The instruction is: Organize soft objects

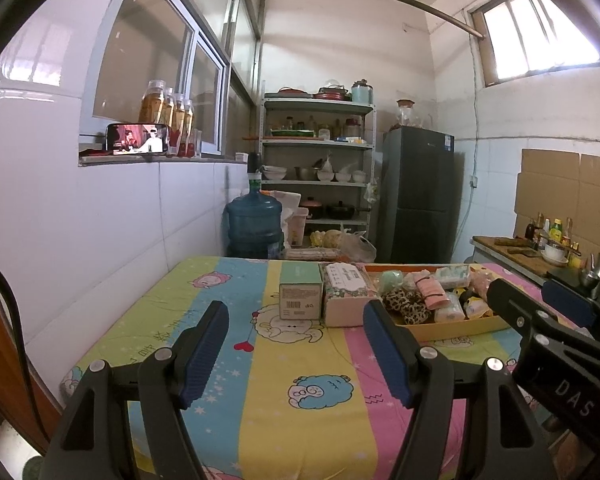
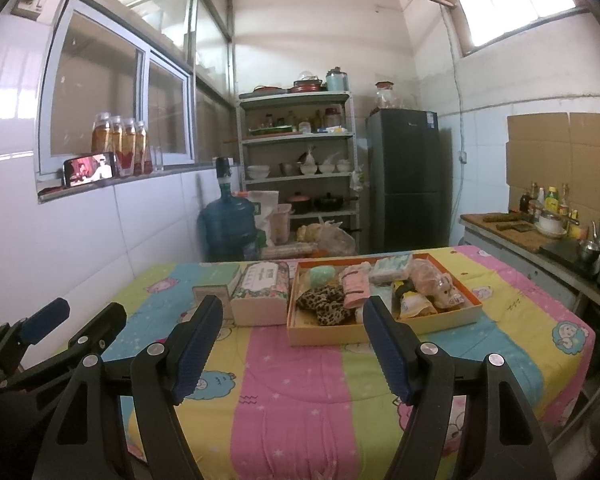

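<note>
A shallow orange cardboard tray (image 2: 340, 334) sits at the far side of the table and holds several soft things: a leopard-print piece (image 2: 326, 304), a pink rolled cloth (image 2: 355, 290), a pale green ball (image 2: 320, 276), tissue packs (image 2: 392, 270) and a pink pig plush (image 2: 440, 284). It also shows in the left wrist view (image 1: 460, 326). My left gripper (image 1: 296, 350) is open and empty above the near table. My right gripper (image 2: 292, 346) is open and empty, short of the tray. Each gripper shows in the other's view.
A floral tissue box (image 2: 260, 292) and a green box (image 1: 300, 294) stand left of the tray on the striped cartoon tablecloth (image 2: 300, 392). Behind are a water jug (image 2: 230, 224), shelves (image 2: 300, 152) and a fridge (image 2: 406, 176). A counter (image 2: 540, 240) runs on the right.
</note>
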`<state>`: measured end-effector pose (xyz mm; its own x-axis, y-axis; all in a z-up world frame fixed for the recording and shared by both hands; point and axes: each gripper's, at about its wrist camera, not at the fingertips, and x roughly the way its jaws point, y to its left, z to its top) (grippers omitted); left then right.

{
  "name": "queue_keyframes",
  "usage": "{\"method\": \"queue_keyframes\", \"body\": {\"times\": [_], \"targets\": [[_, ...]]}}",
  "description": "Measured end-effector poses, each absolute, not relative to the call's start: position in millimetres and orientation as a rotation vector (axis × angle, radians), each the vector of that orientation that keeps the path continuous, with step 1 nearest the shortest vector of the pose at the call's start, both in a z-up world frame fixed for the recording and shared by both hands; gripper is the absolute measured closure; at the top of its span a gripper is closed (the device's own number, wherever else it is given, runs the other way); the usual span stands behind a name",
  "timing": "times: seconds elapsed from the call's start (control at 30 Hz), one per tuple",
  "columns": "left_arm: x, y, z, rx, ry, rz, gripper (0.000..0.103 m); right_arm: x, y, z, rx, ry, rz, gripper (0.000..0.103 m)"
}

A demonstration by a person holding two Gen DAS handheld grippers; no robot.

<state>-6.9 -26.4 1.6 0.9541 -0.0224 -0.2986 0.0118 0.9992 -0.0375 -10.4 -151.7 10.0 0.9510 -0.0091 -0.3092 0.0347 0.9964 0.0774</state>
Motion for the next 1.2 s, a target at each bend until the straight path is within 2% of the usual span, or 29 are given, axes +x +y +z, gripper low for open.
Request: {"method": "queue_keyframes", "body": {"times": [1.2], "targets": [[-4.9, -22.8, -2.0, -0.06, 0.32, -0.023, 0.034, -5.9, -152.0, 3.5, 0.072, 0.322, -0.024, 0.029]]}}
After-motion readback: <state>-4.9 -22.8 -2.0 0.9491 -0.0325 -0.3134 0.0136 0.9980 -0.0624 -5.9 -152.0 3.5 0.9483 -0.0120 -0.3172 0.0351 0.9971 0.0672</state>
